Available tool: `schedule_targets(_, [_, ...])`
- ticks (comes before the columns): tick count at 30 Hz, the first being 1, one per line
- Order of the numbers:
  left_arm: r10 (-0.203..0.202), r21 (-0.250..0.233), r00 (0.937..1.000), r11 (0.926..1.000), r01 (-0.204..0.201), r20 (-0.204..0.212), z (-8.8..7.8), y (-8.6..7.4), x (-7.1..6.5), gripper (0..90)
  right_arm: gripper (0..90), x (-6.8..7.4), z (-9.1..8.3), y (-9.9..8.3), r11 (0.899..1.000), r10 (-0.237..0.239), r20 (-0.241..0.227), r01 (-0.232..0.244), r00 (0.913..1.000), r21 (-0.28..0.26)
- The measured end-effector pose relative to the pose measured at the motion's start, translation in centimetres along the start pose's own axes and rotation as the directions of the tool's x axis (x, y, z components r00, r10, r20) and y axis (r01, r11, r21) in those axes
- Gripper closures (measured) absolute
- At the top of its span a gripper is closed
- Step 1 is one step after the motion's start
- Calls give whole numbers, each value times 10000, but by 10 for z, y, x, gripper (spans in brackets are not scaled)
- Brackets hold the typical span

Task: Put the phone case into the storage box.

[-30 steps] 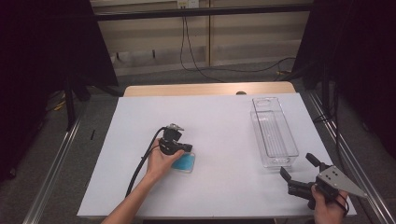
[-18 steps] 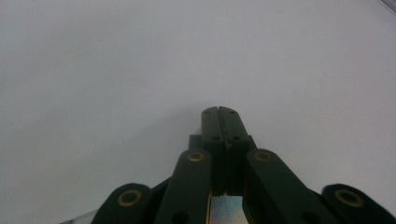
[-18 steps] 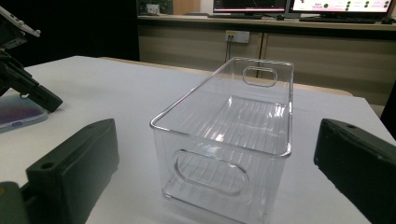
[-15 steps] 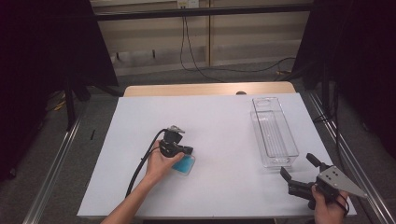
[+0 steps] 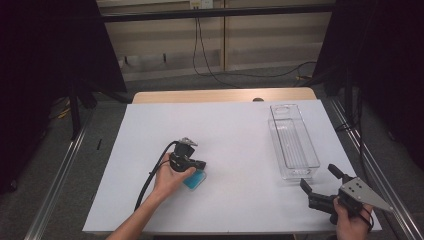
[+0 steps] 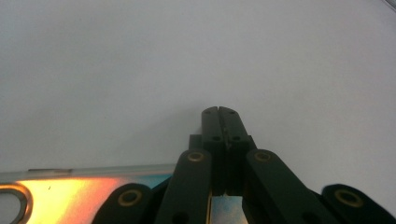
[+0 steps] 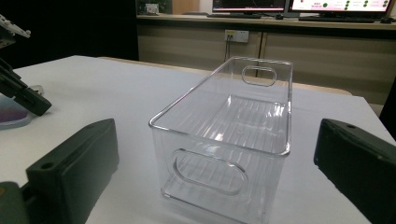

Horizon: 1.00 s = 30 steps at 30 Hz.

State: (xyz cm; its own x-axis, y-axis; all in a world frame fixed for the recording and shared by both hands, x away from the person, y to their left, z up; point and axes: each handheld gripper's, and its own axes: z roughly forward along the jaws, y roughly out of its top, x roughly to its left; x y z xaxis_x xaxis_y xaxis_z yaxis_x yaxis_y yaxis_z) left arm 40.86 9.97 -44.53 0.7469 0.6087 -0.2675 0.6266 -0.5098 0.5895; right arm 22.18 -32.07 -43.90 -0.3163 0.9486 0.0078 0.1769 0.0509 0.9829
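My left hand-held gripper (image 5: 196, 168) sits jaws together over the blue packet (image 5: 195, 179) at near-left on the surface (image 5: 240, 135). I judge I'm at pickup: next, open and clamp it. My right hand-held gripper (image 5: 321, 184) waits jaws apart, facing the clear bin (image 7: 229, 135).

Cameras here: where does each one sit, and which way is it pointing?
High view: above the person's side, looking forward and down at the white table; forearms, left claw, right claw.
Left gripper view: rides the left claw, jaws together, over a shiny blue packet.
Right gripper view: rides the right claw, jaws apart, facing the clear bin.
Shared: high and right views show the bin.
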Motion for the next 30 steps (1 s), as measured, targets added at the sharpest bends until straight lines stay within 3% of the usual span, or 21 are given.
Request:
schedule_targets(12, [141, -63, 9999, 9999, -141, 26, -8, -12, -4, 900, 0, 0, 0, 0, 10000, 8, -2, -8, 10000, -30])
schedule_targets(30, [370, 299, 9990, 9988, -377, 238, -15, -22, -18, 900, 0, 0, 0, 0, 10000, -18, -2, 18, 10000, -9])
